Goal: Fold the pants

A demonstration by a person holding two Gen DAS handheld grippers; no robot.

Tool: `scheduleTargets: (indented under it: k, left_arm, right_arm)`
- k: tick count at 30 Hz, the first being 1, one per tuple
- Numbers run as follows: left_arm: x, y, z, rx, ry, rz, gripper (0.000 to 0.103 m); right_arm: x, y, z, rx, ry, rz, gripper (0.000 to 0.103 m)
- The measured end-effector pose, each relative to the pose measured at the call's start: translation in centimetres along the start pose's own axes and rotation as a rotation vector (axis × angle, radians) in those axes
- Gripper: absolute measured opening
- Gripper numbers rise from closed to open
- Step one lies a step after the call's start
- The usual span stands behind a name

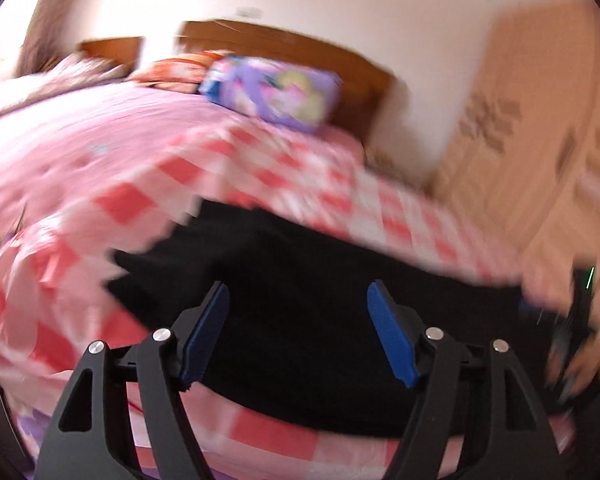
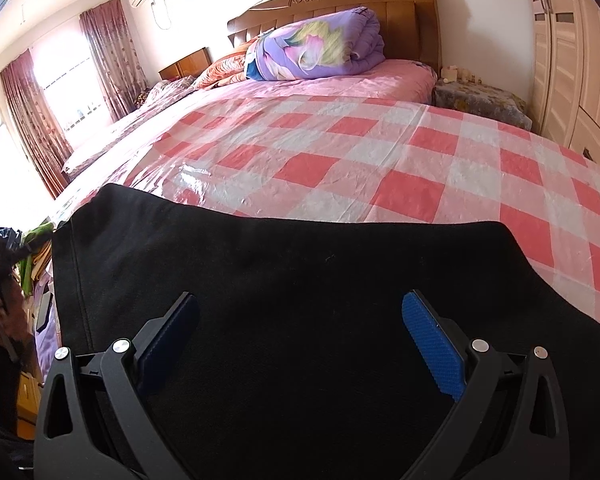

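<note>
Black pants (image 2: 300, 280) lie flat on the red-and-white checked sheet (image 2: 340, 152) at the near edge of the bed. They also show in the blurred left wrist view (image 1: 300, 280). My left gripper (image 1: 298, 300) is open just above the pants, holding nothing. My right gripper (image 2: 300, 312) is open wide over the black cloth, holding nothing. The other hand-held gripper (image 1: 572, 340) shows blurred at the right edge of the left wrist view.
A folded purple quilt (image 2: 316, 48) and pillows lie by the wooden headboard (image 2: 400, 8). A nightstand (image 2: 480, 100) and wardrobe (image 2: 564, 60) stand at the right. Curtains (image 2: 32, 120) and clutter are at the left of the bed.
</note>
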State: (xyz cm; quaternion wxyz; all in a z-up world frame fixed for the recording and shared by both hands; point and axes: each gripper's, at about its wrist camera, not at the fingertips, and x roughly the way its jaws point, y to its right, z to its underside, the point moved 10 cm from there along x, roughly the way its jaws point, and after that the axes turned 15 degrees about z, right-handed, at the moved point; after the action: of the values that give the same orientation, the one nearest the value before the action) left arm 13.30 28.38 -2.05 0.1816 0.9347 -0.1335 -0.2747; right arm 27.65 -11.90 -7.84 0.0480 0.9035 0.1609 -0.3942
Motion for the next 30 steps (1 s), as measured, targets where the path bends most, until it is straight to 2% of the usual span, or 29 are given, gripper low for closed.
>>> scheduleTargets:
  k: [3,4,6,8,9,11,13,15,16,17,20,21,22,24,26,28,30]
  left_arm:
    - [3.9,0.9,4.0,0.041,-0.159,0.01,0.072]
    - [4.5,1.0,5.1,0.104,-0.194,-0.039,0.073]
    - [4.3,1.4,5.3,0.161,-0.205,-0.076,0.073]
    - [3.7,1.3,5.0,0.136,-0.228,-0.097,0.073]
    - [3.1,1.5,4.5,0.148,-0.224,-0.127,0.073]
    - [2.1,2.8,3.7,0.205,-0.192,-0.135,0.077]
    - [2.3,4.1,3.8,0.226,-0.189,-0.131,0.083]
    - [4.0,5.2,5.8,0.264,-0.257,-0.103,0.085]
    - [4.6,5.0,6.6,0.289,-0.291,-0.128,0.088]
    - [4.6,4.8,6.6,0.303,-0.253,-0.147,0.095]
    - [4.1,3.1,6.9,0.153,-0.26,-0.086,0.096]
    - [3.8,2.8,7.0,0.151,-0.265,-0.085,0.096]
    - [3.5,2.7,7.1,0.178,-0.28,-0.109,0.097]
    - [3.0,2.7,7.4,0.211,-0.294,-0.143,0.097]
    - [1.9,2.6,7.2,0.189,-0.28,-0.138,0.096]
    - [0.2,1.7,6.8,0.121,-0.226,-0.124,0.097]
    - [-1.8,-0.5,6.1,-0.049,-0.157,-0.078,0.1]
  right_arm:
    - [0.4,0.3,0.2,0.017,-0.021,-0.001,0.098]
    - [0.5,0.4,0.2,0.023,-0.027,-0.001,0.098]
    - [0.6,0.6,0.2,0.033,-0.032,-0.004,0.098]
    - [0.6,0.6,0.3,0.029,-0.031,0.01,0.098]
    - [0.4,0.5,0.2,0.019,-0.024,0.025,0.098]
    - [-0.3,-0.3,0.2,-0.017,-0.008,0.052,0.098]
    - [-1.5,-2.4,0.8,-0.04,-0.025,0.017,0.098]
    - [-2.8,-5.3,1.7,-0.108,-0.031,-0.025,0.098]
    - [-3.3,-6.4,2.2,-0.156,-0.03,-0.02,0.099]
    - [-3.8,-7.9,3.4,-0.244,-0.031,0.018,0.099]
    - [-3.8,-10.5,7.4,-0.439,-0.08,0.08,0.098]
    - [-3.9,-10.7,8.2,-0.46,-0.075,0.088,0.098]
    - [-4.4,-10.5,8.2,-0.434,-0.045,0.093,0.099]
    - [-4.7,-9.8,8.9,-0.37,-0.105,0.043,0.099]
    - [-5.2,-8.6,9.0,-0.325,-0.111,0.045,0.099]
    - [-5.8,-7.1,8.8,-0.302,-0.085,0.08,0.099]
    - [-5.8,-5.6,8.7,-0.251,-0.08,0.088,0.099]
